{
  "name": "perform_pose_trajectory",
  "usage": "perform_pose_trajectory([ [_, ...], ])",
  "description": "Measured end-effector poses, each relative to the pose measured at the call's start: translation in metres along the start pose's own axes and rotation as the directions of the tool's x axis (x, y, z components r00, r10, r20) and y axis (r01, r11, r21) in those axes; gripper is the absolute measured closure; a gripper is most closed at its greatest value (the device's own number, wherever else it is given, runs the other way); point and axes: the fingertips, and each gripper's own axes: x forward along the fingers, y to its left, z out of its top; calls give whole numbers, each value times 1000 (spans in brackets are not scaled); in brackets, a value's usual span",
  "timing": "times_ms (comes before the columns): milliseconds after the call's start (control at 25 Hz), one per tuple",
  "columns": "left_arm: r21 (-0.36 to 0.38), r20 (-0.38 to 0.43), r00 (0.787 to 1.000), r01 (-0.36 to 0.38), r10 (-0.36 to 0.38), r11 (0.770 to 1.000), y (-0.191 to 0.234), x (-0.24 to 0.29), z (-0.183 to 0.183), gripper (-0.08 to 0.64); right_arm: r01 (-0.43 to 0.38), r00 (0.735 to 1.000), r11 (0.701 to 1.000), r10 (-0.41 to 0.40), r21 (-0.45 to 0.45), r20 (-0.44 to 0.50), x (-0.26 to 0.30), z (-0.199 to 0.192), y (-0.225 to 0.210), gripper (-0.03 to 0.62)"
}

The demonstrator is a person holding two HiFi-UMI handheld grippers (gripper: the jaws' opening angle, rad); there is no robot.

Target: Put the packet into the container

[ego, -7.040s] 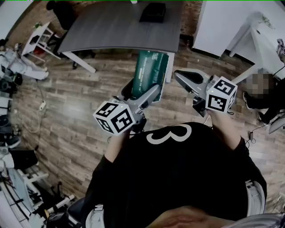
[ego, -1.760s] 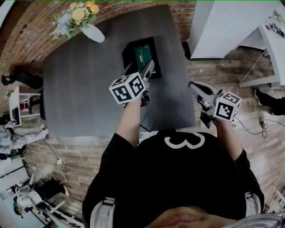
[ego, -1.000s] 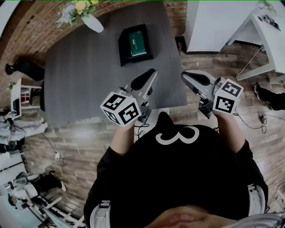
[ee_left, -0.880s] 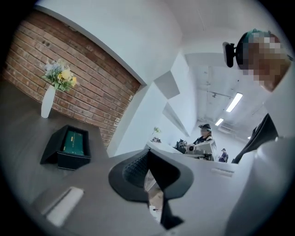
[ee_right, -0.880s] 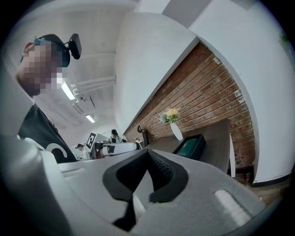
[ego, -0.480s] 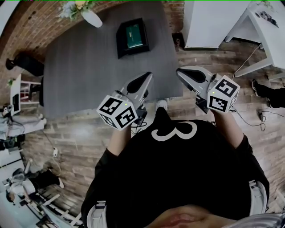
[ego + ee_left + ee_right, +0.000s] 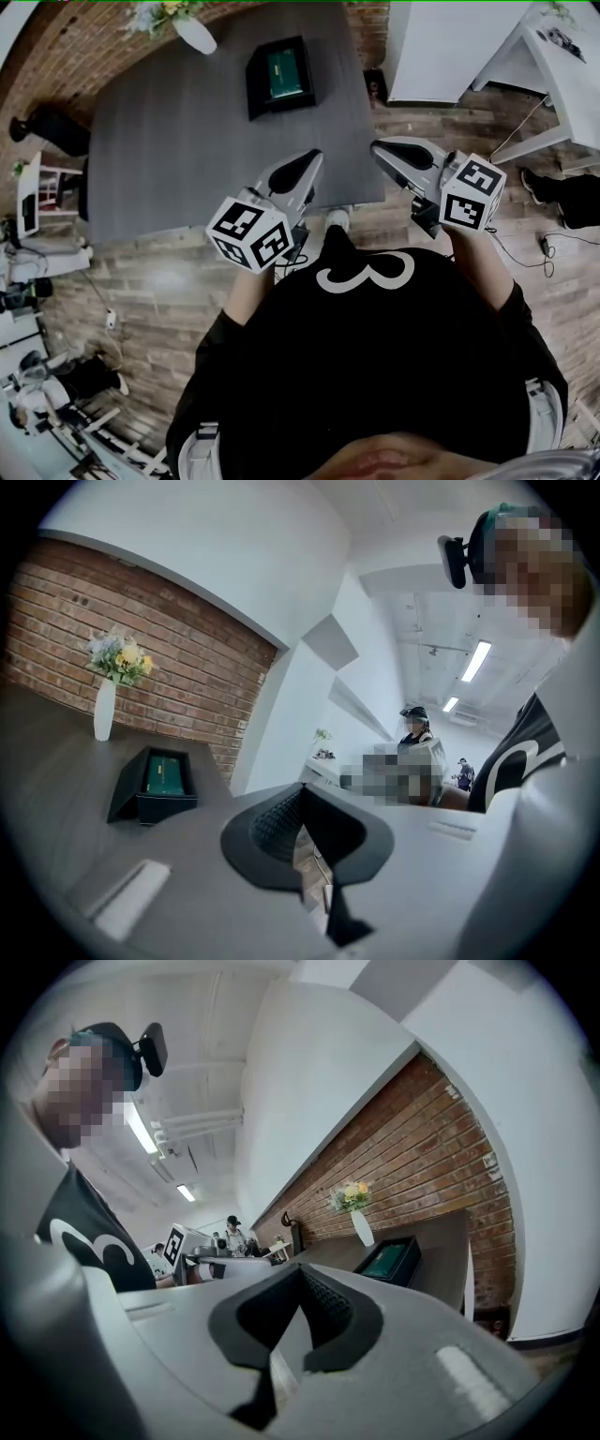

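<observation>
The green packet [image 7: 283, 73] lies inside the black container [image 7: 258, 92] at the far end of the dark grey table [image 7: 187, 141]. The same packet [image 7: 165, 772] shows in the container [image 7: 127, 792] in the left gripper view, and the packet [image 7: 384, 1260] in the container [image 7: 407, 1265] in the right gripper view. My left gripper [image 7: 311, 159] is shut and empty, held over the table's near edge, well short of the container. My right gripper [image 7: 382, 148] is shut and empty too, by the table's near right corner.
A white vase of flowers [image 7: 187, 28] stands at the table's far left corner against a brick wall [image 7: 122, 611]. White tables [image 7: 525, 66] stand to the right, and cables [image 7: 525, 253] trail on the wooden floor. People stand in the background [image 7: 417, 728].
Seven seconds ago the left gripper held the green packet away from the table; it now lies in the container. Both grippers have drawn back toward the table's near edge.
</observation>
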Motion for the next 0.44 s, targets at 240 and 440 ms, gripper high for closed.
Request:
perform_pose_trajectory([
  [240, -9, 9, 1000, -4, 5, 1000, 8, 1, 2, 546, 20, 999, 999, -21, -35, -24, 4, 0, -4, 592],
  [440, 10, -16, 1000, -8, 8, 1000, 13, 3, 0, 546, 38, 999, 997, -40, -66, -30, 6, 3, -8, 592],
])
